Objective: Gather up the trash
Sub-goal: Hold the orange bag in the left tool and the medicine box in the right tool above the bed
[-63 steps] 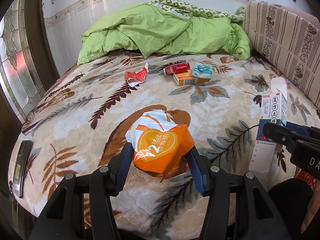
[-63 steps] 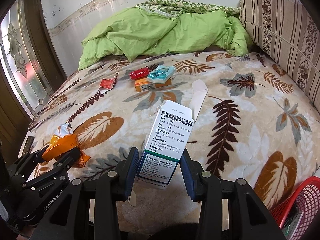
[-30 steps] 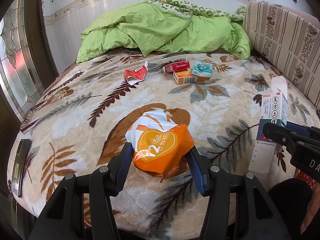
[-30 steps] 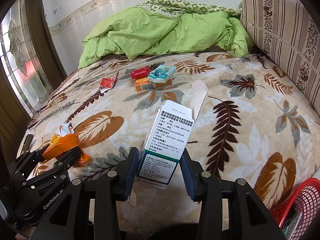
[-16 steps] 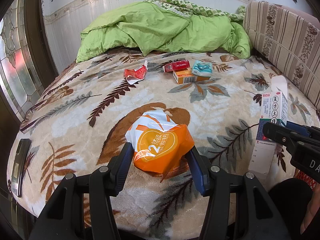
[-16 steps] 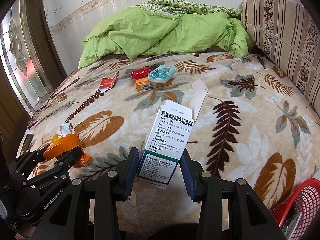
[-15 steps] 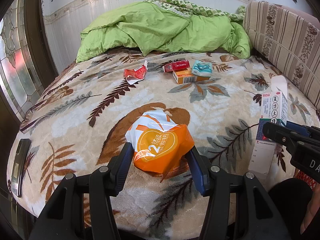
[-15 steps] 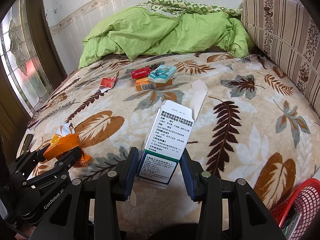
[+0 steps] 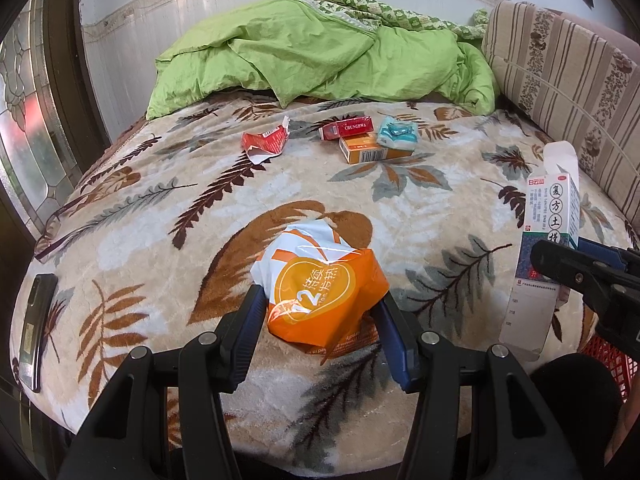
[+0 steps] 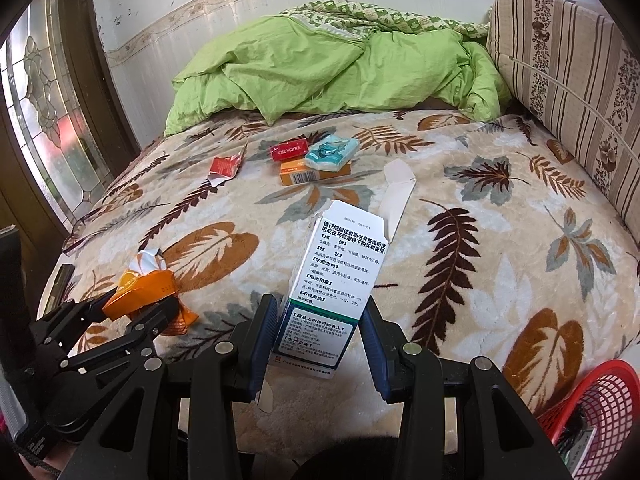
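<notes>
1. Broadly, the bed (image 9: 460, 216), under a leaf-print blanket, fills both views. Its near half is open room for moving; a bunched green duvet (image 9: 328, 52) closes off the far end, and a striped cushion (image 10: 572, 80) walls the right side.
2. Down at the bed's near right corner sits a red mesh basket (image 10: 600, 396), probably where the trash goes. Only part of its rim shows, and something already lies inside, so a blind drop could catch the rim and spill to the floor.
3. Held upright in the right gripper (image 10: 320, 332), jaws closed narrowly on its lower part, is an opened medicine carton (image 10: 340, 272). Its top flap stands loose and empty card crushes easily; a hard swing might let it slip or snag.
4. Clamped in the left gripper (image 9: 320, 320) at middling width is a crumpled orange-and-white plastic wrapper (image 9: 320, 280). The film is slick and only its lower folds are pinched, so it may slide out on the way across.
5. Farther up the bed wait a red cigarette pack (image 9: 348, 130), an orange box (image 9: 374, 152) with a teal packet (image 9: 398, 132) resting on it, and a torn red wrapper (image 9: 266, 142) lying apart to the left.
6. At the near left edge lies a dark phone (image 9: 36, 320), which is not trash; a careless sweep could knock it off.
</notes>
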